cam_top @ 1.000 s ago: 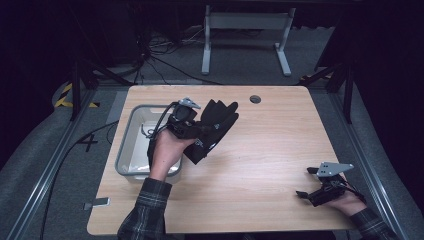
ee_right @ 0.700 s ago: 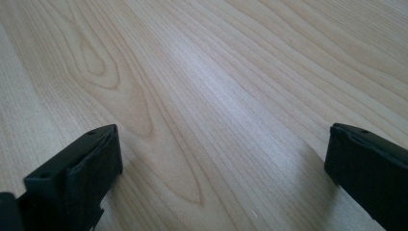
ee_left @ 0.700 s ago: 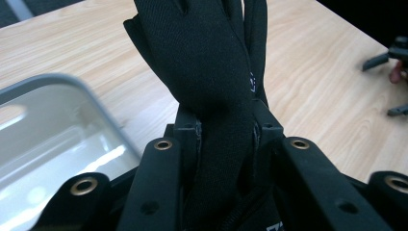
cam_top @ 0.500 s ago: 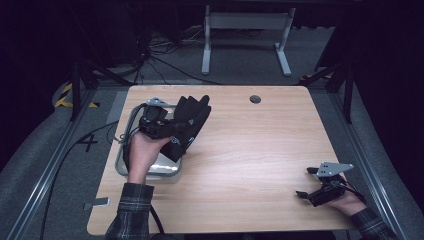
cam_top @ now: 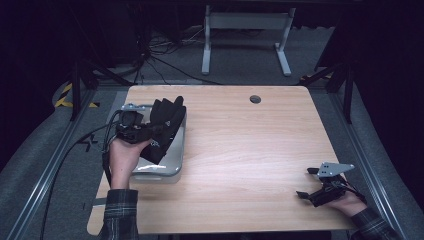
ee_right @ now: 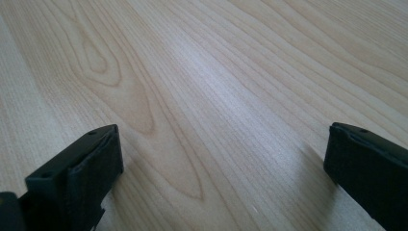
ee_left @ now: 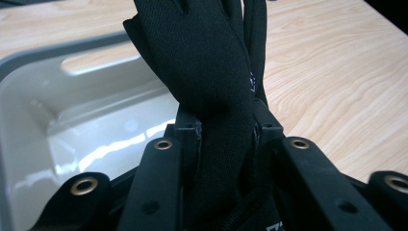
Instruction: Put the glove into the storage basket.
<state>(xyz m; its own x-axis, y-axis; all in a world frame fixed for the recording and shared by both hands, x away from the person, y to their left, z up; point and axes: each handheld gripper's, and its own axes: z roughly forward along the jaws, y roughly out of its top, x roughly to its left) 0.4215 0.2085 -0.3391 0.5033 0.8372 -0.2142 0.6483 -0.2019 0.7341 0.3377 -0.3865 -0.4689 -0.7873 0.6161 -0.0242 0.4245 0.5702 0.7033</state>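
My left gripper (cam_top: 145, 131) has its jaws clenched on a black glove (cam_top: 165, 125), hanging it over the grey tray (cam_top: 176, 162) on the counter (cam_top: 260, 150). My right gripper's (cam_top: 312, 184) jaws stand released, resting near the counter's corner.

On my feed, both forearms wear dark plaid sleeves (cam_top: 119, 216). The left gripper (cam_top: 145, 131) is black, with a black cable (cam_top: 75, 147) trailing off the table's edge; brass-ringed rivets (ee_left: 163, 144) sit on its black jaw arms. The right gripper (cam_top: 309, 182) is black too, topped by a grey three-cornered plate (cam_top: 334, 168), its jaw blocks square-ended.
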